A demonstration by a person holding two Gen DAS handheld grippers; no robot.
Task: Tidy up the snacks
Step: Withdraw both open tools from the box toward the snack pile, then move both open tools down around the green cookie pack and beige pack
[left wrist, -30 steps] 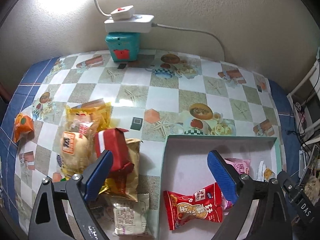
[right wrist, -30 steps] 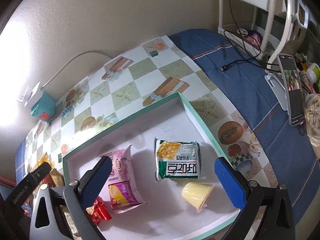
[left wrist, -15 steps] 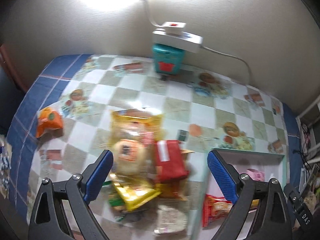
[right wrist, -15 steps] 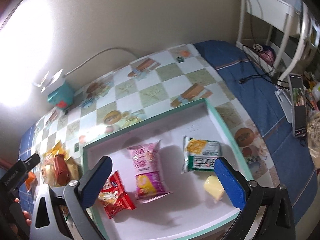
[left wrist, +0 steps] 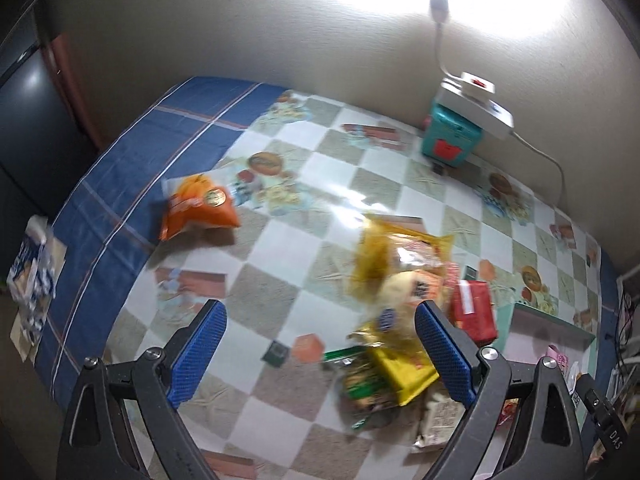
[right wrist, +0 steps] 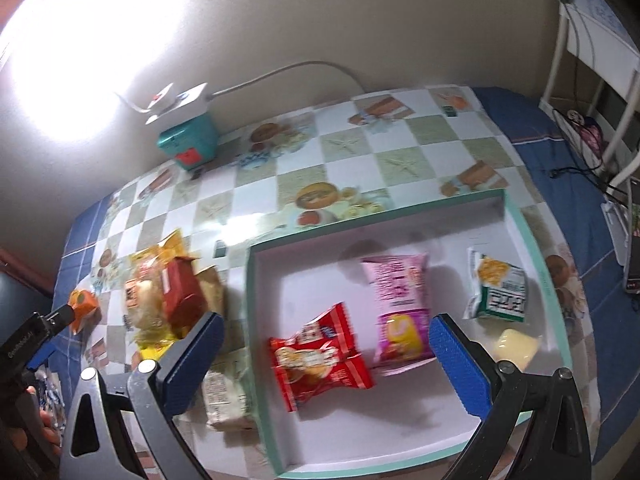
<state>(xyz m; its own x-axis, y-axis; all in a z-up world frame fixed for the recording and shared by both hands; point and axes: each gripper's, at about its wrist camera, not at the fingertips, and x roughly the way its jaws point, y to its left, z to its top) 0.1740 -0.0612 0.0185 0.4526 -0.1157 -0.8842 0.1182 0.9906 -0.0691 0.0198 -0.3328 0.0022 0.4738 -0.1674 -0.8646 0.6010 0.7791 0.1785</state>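
My left gripper [left wrist: 320,356] is open and empty above the checkered tablecloth. To its right lies a heap of snacks [left wrist: 404,300]: yellow bags, a round bun pack, a red pack [left wrist: 472,312] and a green one. An orange snack bag [left wrist: 200,206] lies alone at the far left. My right gripper [right wrist: 326,364] is open above the teal-rimmed white box [right wrist: 536,264]. Inside the box lie a red packet [right wrist: 320,356], a pink packet [right wrist: 400,304], a green-and-white packet [right wrist: 500,292] and a yellow cup [right wrist: 516,344]. The left gripper's body [right wrist: 28,344] shows at the right wrist view's left edge.
A teal box with a white power strip [left wrist: 456,136] stands against the back wall, its cable trailing right. Blue cloth borders the table at left and right. A white rack with cables [right wrist: 592,92] and a phone [right wrist: 634,236] stand to the right.
Both views swept left. The left gripper moved from over the box's edge, past the snack heap, to the bare cloth; the orange bag came closer. The right gripper shifted left along the box.
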